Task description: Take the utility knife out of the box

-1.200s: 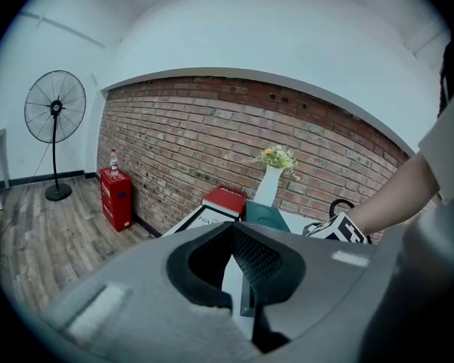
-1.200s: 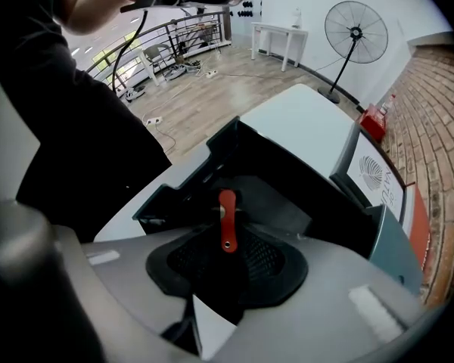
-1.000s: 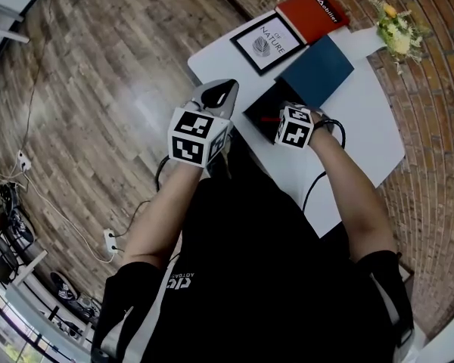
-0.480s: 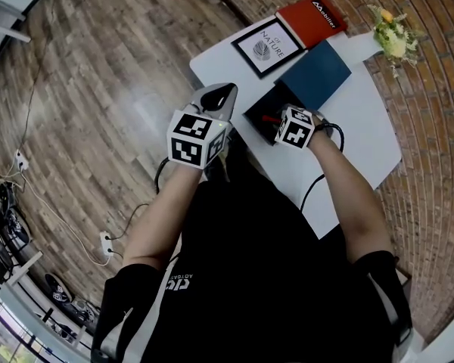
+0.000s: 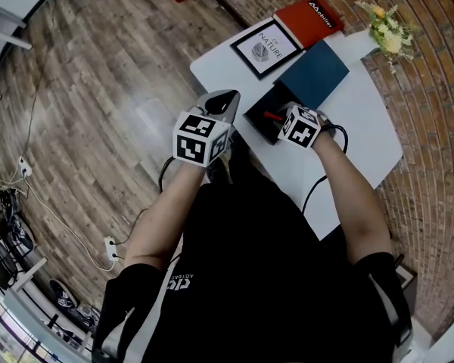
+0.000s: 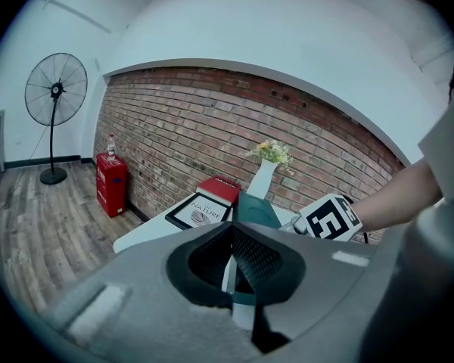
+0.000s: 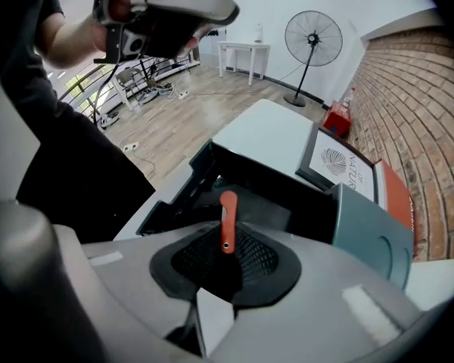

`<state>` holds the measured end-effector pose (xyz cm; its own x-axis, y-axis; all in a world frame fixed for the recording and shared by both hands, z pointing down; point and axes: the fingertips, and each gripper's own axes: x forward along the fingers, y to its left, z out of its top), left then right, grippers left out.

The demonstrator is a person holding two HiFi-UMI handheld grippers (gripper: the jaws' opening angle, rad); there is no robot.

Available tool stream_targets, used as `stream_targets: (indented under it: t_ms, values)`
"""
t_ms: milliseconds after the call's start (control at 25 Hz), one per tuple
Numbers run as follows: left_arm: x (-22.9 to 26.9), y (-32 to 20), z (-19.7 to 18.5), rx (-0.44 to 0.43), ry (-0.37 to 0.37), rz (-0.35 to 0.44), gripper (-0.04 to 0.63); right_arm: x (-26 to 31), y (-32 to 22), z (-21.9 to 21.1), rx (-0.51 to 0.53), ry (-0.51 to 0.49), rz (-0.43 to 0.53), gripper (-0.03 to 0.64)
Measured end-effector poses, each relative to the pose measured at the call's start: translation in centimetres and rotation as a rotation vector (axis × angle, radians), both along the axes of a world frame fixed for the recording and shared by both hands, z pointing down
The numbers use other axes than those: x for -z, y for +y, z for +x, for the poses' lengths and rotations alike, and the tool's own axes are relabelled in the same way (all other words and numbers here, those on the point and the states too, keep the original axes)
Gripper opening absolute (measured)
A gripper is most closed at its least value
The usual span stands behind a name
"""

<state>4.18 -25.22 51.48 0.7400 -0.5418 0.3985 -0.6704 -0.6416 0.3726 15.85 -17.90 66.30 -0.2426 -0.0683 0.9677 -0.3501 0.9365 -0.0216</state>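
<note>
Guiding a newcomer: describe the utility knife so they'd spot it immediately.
On the white table, find the open black box beside the teal lid. The utility knife is inside: slim, its red handle the only bright thing against the dark interior.

Our right claw (image 7: 225,257) has just been closing on the slim red-handled utility knife (image 7: 228,212), gripped upright between its pads over the open black box (image 7: 183,191).

The right gripper (image 7: 225,259), its jaws having just been closing on the knife (image 7: 228,216), is hiding the knife's lower end and covering part of the box (image 7: 175,193).
</note>
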Motion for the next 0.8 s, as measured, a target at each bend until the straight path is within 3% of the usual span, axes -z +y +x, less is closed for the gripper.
stream_targets:
  t_ms: [360, 800]
  values:
    - [-1.4, 0.8, 3.5, -0.136, -0.026, -0.048, 0.011, 4.0, -0.9, 0.2, -0.078, -0.081, 0.07, 0.057]
    - [-0.6, 1.1, 8.2, -0.31, -0.012, -0.072, 0.123, 9.3, -2.8, 0.2, -0.09, -0.168, 0.195, 0.057]
